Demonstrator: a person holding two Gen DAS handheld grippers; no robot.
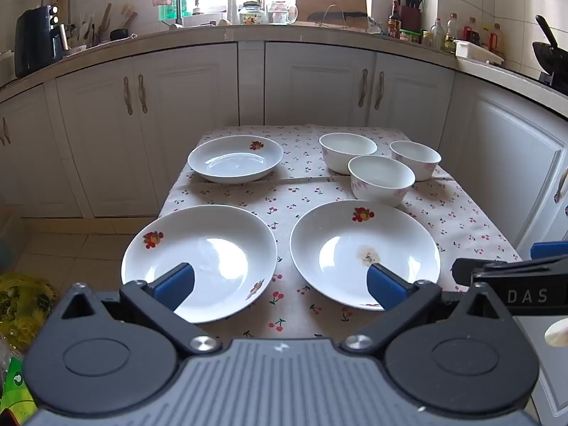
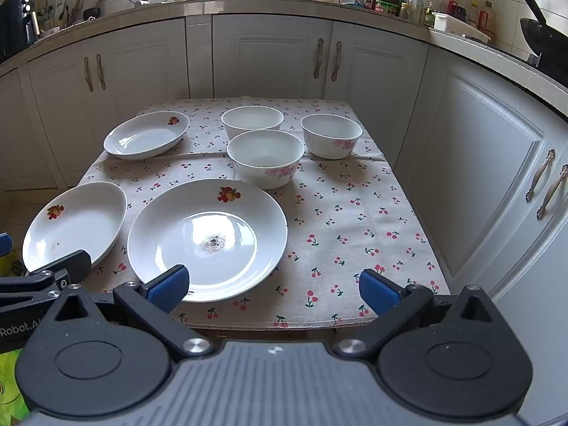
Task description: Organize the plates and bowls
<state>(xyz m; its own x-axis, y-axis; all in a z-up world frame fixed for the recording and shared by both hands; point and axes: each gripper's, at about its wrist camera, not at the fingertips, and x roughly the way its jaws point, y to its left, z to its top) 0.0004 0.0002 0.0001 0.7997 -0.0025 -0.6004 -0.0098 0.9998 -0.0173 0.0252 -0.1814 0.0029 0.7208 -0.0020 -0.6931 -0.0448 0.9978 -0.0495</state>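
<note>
Plates [image 2: 207, 239], bowls [image 2: 266, 158] on cherry-print tablecloth [image 2: 355, 220]; white kitchen cabinets [image 2: 269, 56] behind.

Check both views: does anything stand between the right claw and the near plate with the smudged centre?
Nothing visible does. The right claw is open just short of the smudged plate, with only bare tablecloth around its near rim.

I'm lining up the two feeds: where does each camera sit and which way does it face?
Left wrist: on the left gripper, low at the table's near edge, facing the cabinets; own open fingers show, right gripper at its right.
Right wrist: on the right gripper, further right, same heading; own open fingers show.
Shared: three plates, three bowls, cherry tablecloth.
</note>
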